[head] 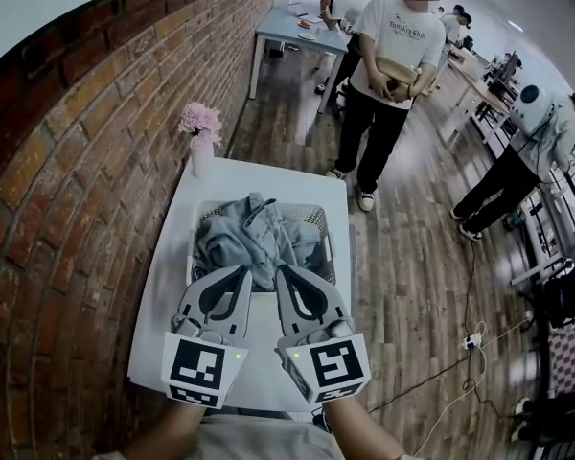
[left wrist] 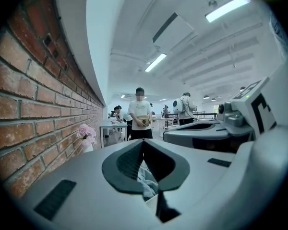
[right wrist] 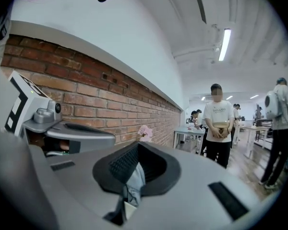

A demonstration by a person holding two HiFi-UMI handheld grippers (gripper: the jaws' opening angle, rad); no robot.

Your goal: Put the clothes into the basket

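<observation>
A heap of grey clothes [head: 254, 238] fills the wire basket [head: 318, 217] on the white table [head: 172, 286]; one fold hangs over the basket's near rim. My left gripper [head: 241, 272] and right gripper [head: 281, 272] stand side by side at that rim, tips against the hanging fold. In the left gripper view the jaws [left wrist: 143, 145] are closed together, with blue-grey cloth [left wrist: 146, 183] pinched low between them. The right gripper view shows the same: jaws [right wrist: 137, 147] shut, with a strip of grey cloth [right wrist: 134, 178] caught between them.
A white vase of pink flowers [head: 201, 127] stands at the table's far left corner, against the brick wall [head: 67, 190]. A person in a white shirt [head: 388, 75] stands beyond the table's far right corner. Cables and a power strip [head: 471, 338] lie on the wooden floor.
</observation>
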